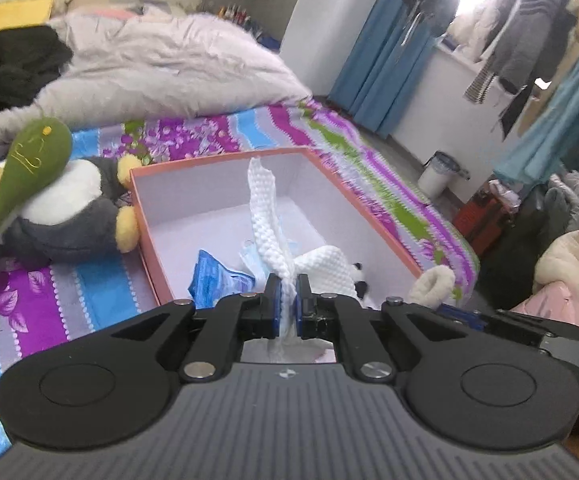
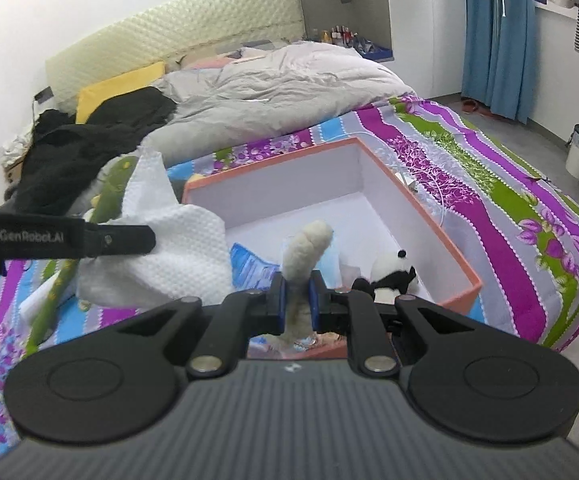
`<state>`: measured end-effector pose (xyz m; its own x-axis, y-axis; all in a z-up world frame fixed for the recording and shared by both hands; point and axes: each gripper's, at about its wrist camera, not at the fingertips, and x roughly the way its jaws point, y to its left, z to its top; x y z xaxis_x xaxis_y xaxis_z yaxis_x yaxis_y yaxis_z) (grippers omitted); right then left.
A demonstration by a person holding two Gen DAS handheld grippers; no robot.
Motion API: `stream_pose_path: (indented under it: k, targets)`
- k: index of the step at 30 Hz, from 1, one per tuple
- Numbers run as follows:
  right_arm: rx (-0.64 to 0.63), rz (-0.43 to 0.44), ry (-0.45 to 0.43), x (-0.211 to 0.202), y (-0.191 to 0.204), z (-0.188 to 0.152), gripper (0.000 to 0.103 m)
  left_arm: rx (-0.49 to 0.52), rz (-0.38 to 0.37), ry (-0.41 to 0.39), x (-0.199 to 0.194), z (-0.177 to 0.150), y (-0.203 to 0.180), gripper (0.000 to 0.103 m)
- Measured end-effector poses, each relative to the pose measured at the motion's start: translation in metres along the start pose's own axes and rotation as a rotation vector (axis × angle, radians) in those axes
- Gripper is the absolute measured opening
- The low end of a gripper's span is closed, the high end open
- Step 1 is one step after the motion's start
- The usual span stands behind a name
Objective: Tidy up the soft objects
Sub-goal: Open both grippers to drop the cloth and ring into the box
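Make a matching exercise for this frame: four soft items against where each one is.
Items:
1. white textured cloth
2. cream fluffy piece
3. small panda toy
4. penguin plush

Places:
A. lying on the bedsheet beside the box
B. pinched in the right gripper
C. inside the orange box
D. pinched in the left gripper

Pairs: 1-D, 2-B, 3-C, 4-A
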<state>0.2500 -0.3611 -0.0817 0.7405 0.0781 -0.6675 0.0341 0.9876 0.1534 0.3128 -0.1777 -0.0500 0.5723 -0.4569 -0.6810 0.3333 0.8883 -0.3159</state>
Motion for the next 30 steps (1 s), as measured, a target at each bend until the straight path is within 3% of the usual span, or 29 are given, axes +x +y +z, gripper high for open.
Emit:
stream_pose_path:
  k: [12,24,27,28,30]
  targets:
    - [0.041,-0.022,0.115,0.105,-0.028,0.027,0.016,0.012,0.051,0.123,0.108,0.047,0.033,0.008]
    - [0.043,-0.014,0.187,0.171,-0.040,0.034,0.020,-0.007,0.070,0.211,0.184,0.051,0.060,0.009]
    - [0.045,-0.016,0.208,0.175,-0.041,0.034,0.028,-0.015,0.079,0.229,0.188,0.051,0.064,0.036]
    - [0.045,-0.021,0.211,0.174,-0.041,0.035,0.037,-0.011,0.078,0.226,0.187,0.051,0.065,0.046]
    - [0.050,-0.017,0.197,0.168,-0.040,0.036,0.044,-0.012,0.086,0.213,0.181,0.052,0.067,0.050]
